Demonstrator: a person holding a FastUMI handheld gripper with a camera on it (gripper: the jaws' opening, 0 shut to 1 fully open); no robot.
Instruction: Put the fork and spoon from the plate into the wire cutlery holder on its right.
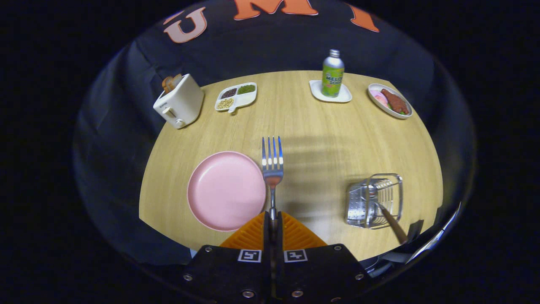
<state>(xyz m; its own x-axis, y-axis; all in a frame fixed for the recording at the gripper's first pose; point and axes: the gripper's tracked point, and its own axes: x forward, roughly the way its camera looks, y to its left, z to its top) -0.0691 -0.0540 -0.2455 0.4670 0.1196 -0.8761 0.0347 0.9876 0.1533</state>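
My gripper (273,219) is shut on the handle of a metal fork (272,162), which sticks straight out ahead of the fingers with its tines pointing away. The fork hangs above the table, just right of a pink plate (225,190) that has nothing on it. Off to the right of the fingers stands the wire cutlery holder (374,200). A spoon (386,213) with a brown handle leans inside it, handle slanting out toward me.
Along the round wooden table's (320,139) far side stand a white toaster (179,101) with bread, a divided snack dish (235,97), a green bottle (333,74) on a white coaster, and an oval plate of food (390,101).
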